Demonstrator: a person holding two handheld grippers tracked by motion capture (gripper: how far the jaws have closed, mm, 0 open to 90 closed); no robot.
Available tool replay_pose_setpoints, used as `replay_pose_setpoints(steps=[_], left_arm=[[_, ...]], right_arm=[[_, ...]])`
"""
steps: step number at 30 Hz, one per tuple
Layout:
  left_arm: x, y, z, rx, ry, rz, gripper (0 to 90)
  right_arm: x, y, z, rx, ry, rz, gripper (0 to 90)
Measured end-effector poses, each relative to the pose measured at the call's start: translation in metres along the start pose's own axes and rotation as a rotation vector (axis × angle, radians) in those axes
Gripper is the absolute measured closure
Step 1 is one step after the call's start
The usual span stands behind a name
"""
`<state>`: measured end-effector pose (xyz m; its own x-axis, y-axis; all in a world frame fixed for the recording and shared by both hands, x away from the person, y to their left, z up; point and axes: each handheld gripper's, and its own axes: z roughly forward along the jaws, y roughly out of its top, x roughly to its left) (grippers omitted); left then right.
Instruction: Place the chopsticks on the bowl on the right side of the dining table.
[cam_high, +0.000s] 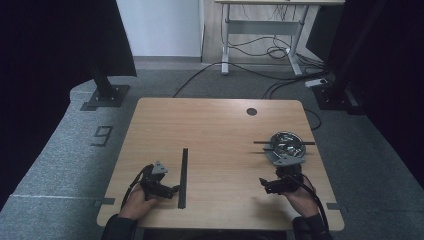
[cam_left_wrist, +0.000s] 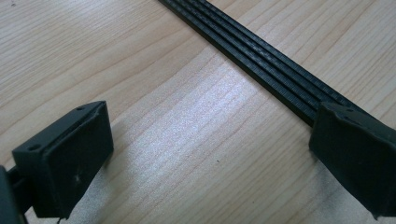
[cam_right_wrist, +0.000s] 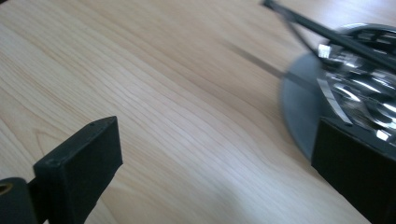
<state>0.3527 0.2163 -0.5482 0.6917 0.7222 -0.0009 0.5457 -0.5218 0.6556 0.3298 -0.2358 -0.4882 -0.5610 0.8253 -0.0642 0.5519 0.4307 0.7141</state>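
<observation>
Desk (cam_high: 220, 125): black slotted strip (cam_high: 183, 177) at 7 o'clock, just right of released left tool (cam_high: 170, 191); shiny metal fan (cam_high: 286, 146) at 4 o'clock, beyond released right tool (cam_high: 265, 184). Risk: strip sliding off pads, being thin and flat.
</observation>
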Motion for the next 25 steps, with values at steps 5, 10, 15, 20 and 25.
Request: replay_pose_setpoints(steps=[5, 10, 15, 20, 25], left_arm=[[0.0, 0.0, 0.0, 0.0, 0.0, 0.001, 0.0], [0.0, 0.0, 0.0, 0.001, 0.0, 0.001, 0.0], [0.0, 0.0, 0.0, 0.0, 0.0, 0.0, 0.0], [0.0, 0.0, 0.0, 0.0, 0.0, 0.0, 0.0], [0.0, 0.0, 0.0, 0.001, 0.0, 0.0, 0.0]], right_arm=[[0.009, 0.007, 0.031, 0.002, 0.055, -0.008, 0.4], [0.01, 0.003, 0.064, 0.015, 0.073, 0.028, 0.0], [0.011, -0.006, 0.085, 0.028, 0.069, 0.025, 0.0], [0.009, -0.01, 0.089, -0.006, 0.079, 0.03, 0.0], [0.009, -0.011, 0.089, -0.005, 0.079, 0.03, 0.0]])
